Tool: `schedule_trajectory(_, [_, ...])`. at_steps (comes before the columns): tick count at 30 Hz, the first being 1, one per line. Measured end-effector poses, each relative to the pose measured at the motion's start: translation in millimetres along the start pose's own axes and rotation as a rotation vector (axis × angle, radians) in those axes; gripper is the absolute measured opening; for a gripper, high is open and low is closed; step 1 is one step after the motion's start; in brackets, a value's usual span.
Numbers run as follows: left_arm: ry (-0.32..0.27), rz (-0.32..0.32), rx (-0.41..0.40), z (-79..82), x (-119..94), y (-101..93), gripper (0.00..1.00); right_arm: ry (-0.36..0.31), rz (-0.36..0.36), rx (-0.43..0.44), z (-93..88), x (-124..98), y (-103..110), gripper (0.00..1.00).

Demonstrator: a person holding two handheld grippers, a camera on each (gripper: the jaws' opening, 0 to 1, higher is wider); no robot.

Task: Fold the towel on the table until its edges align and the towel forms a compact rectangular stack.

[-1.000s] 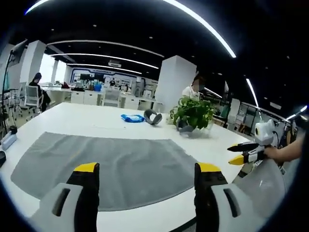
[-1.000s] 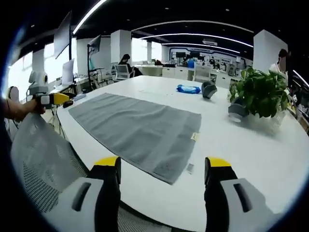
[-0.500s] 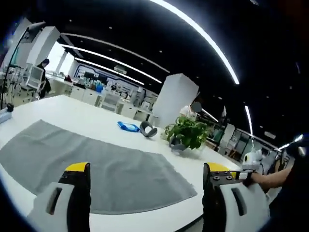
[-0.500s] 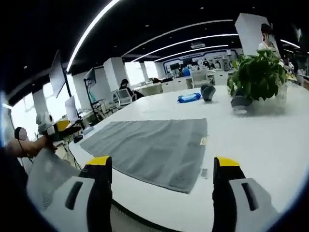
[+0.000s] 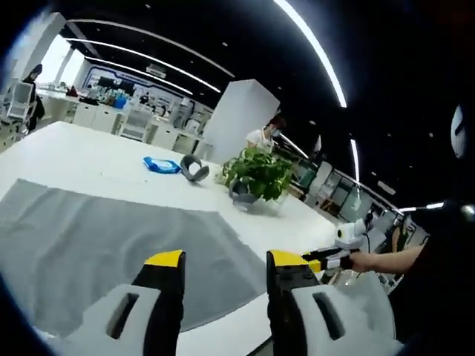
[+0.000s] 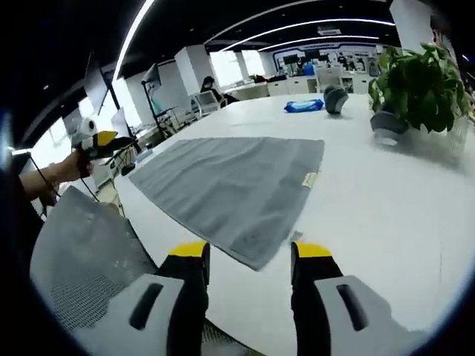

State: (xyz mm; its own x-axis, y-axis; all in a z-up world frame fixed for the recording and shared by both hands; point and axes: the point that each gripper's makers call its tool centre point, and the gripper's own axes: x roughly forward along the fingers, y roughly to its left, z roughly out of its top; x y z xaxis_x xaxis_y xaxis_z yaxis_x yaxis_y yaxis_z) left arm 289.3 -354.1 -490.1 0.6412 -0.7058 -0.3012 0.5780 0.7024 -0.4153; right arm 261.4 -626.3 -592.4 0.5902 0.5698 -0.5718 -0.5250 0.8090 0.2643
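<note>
- Left claw (image 5: 221, 258): my jaws stand spread with a clear gap, nothing between them, held above the near edge of the towel. I also see it from the right gripper view, off past the towel's far end, in a hand (image 6: 63, 165).
- Right claw (image 6: 248, 250): jaws apart, holding nothing, hovering over the towel's near corner. In the left gripper view it shows at the right, off the table edge, with yellow tips.
- Towel (image 5: 111, 245): grey, lying flat and unfolded on the table, one layer, spread wide across the near side. A small tag (image 6: 309, 179) sits at its edge in the right gripper view.
- Table (image 6: 386, 208): white, large, mostly bare beyond the towel.
- Plant (image 5: 256, 172): green, in a pot, on the table well apart from the towel.
- Blue item (image 5: 157, 165): flat, on the table behind the towel; I cannot tell what it is.
- Grey band (image 5: 194, 168): curved object just beside the blue item.
- Chair (image 6: 85, 252): mesh back, near the table's edge below the towel corner.
- Person (image 5: 261, 137): standing behind the plant, by a white pillar (image 5: 234, 119).
</note>
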Motion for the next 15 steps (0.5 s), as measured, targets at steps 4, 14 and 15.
schedule_trajectory(4, [0.164, -0.081, 0.082, -22.1, 35, -6.5, 0.26, 0.084, 0.01, -0.008, -9.9, 13, -1, 0.22])
schedule_trajectory(14, [0.369, -0.162, 0.171, -82.8, 107, -21.3, 0.2, 0.315, -0.004, -0.074, -34.9, 40, -14, 0.09])
schedule_trajectory(15, [0.373, -0.167, 0.165, -87.5, 110, -23.5, 0.19, 0.332, -0.007, -0.087, -36.9, 43, -15, 0.1])
